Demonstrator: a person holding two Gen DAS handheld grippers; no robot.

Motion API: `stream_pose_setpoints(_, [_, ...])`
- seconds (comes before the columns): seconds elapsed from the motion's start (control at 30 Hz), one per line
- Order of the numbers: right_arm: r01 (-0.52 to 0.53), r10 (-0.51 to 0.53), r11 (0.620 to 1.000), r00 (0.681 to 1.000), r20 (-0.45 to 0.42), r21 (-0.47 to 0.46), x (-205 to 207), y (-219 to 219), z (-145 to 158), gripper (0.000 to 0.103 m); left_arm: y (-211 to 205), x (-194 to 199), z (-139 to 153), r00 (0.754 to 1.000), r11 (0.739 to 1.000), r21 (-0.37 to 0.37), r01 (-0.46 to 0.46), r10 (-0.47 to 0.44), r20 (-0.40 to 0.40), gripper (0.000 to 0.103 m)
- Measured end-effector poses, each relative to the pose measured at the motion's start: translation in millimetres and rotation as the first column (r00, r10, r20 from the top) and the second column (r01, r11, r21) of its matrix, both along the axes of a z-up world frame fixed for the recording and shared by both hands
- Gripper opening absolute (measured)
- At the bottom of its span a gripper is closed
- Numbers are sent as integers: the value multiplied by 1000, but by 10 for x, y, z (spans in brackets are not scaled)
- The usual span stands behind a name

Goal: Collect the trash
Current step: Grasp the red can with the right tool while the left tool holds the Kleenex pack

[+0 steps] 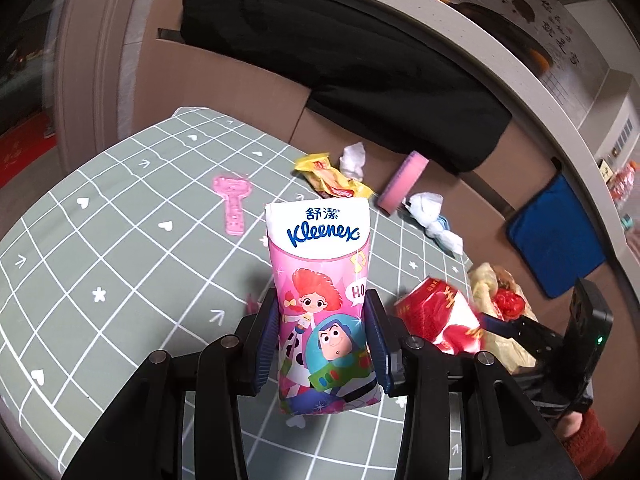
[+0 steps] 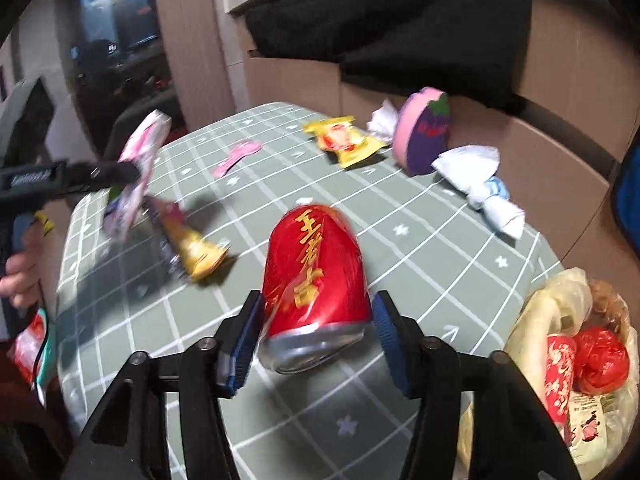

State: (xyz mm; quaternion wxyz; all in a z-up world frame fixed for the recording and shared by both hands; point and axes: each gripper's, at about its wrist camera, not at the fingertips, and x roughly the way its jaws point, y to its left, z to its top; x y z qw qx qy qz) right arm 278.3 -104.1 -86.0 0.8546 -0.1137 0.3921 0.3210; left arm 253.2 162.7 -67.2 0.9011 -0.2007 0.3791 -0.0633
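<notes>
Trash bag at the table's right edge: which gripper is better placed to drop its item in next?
Right. The right gripper holds the red can with the bag just beside it. The left gripper, shut on the Kleenex pack, is farther left, with the other gripper between it and the bag.

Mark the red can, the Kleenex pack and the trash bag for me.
red can (image 2: pixel 316 276), right wrist view, on its red side with the gold lettering.
Kleenex pack (image 1: pixel 324 300), left wrist view, on its printed front.
trash bag (image 2: pixel 540 320), right wrist view, on its pale plastic rim.
</notes>
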Motion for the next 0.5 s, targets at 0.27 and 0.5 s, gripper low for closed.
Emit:
stream_pose_setpoints(0.27, [48, -37, 990, 996, -87, 131, 493, 137, -250, 80, -87, -55, 10, 1000, 1000, 12, 1, -1, -28, 42])
stream_pose_setpoints(0.5, [47, 7, 978, 965, -261, 201, 858, 264, -448, 80, -216, -123, 21, 999, 999, 44, 0, 1, -43, 42])
